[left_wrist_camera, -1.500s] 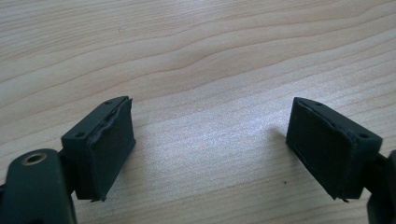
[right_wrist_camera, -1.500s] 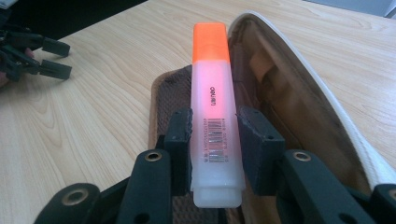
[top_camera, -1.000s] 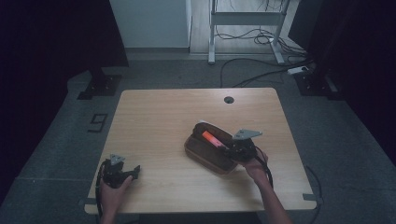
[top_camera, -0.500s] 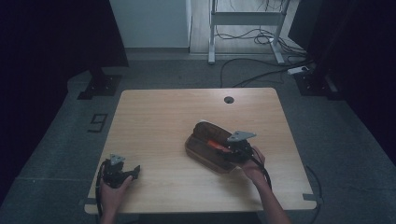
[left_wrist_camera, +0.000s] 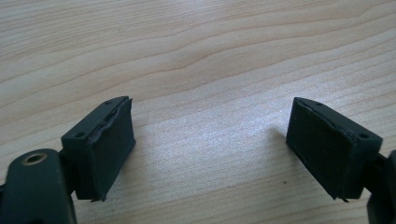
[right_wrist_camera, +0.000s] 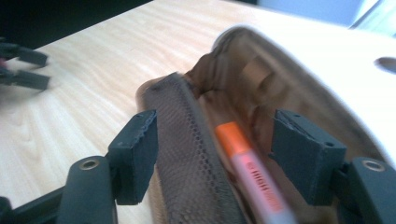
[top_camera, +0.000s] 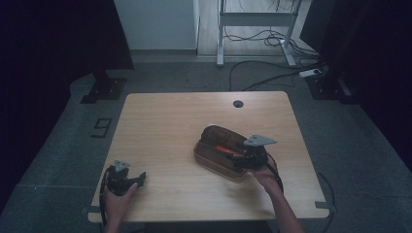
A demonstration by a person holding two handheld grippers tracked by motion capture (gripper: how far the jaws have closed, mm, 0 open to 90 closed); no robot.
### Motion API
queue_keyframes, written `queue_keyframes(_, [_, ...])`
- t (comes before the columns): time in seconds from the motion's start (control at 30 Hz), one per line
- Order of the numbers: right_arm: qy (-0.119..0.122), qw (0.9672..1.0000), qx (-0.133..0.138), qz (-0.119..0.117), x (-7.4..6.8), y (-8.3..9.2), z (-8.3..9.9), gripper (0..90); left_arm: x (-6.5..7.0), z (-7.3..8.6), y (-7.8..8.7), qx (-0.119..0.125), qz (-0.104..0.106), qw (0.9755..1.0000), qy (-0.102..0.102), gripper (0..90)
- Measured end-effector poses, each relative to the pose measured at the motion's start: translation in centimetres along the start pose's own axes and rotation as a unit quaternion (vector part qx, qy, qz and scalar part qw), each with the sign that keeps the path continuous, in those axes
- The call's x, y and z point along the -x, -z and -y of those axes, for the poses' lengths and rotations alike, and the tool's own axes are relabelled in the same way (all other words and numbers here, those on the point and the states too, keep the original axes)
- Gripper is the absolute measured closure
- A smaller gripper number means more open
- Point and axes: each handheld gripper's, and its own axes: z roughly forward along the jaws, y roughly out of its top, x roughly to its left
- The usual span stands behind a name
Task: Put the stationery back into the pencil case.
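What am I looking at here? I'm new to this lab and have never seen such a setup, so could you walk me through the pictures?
No machine here: a person at a wooden table holds a hand-operated tool with two black jaws in each hand. The high view looks down from above; the other two come from cameras riding on each tool.

The left tongs rest near the table's front left corner, jaws wide apart over bare wood, holding nothing.

The right tongs are at an open brown pencil case with a mesh pocket. An orange highlighter lies inside it, between the jaws. These jaws have just been opening, and the pads stand clear of the pen, so it looks released rather than held.

Farther back, the table has a small round hole.
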Motion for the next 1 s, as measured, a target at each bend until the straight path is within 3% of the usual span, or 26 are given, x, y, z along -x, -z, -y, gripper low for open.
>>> queue_keyframes(0.13, [-0.008,0.9999,0.014,-0.002,0.1,1.0,-0.1,32.6,0.0,0.0,0.0,0.000,0.000,1.0000,0.000,14.9])
queue_keyframes(0.53, [-0.021,0.9987,0.037,0.029,1.3,4.2,1.5,32.3,0.0,0.0,0.0,0.000,0.000,1.0000,0.000,14.9])
queue_keyframes(0.87, [-0.039,0.9966,0.014,0.071,3.1,6.7,5.1,32.0,0.0,0.0,0.0,0.000,0.000,1.0000,0.000,14.9])
queue_keyframes(1.0, [-0.060,0.9943,0.001,0.088,4.3,7.4,7.0,32.1,0.0,0.0,0.0,0.000,0.000,1.0000,0.000,14.9])
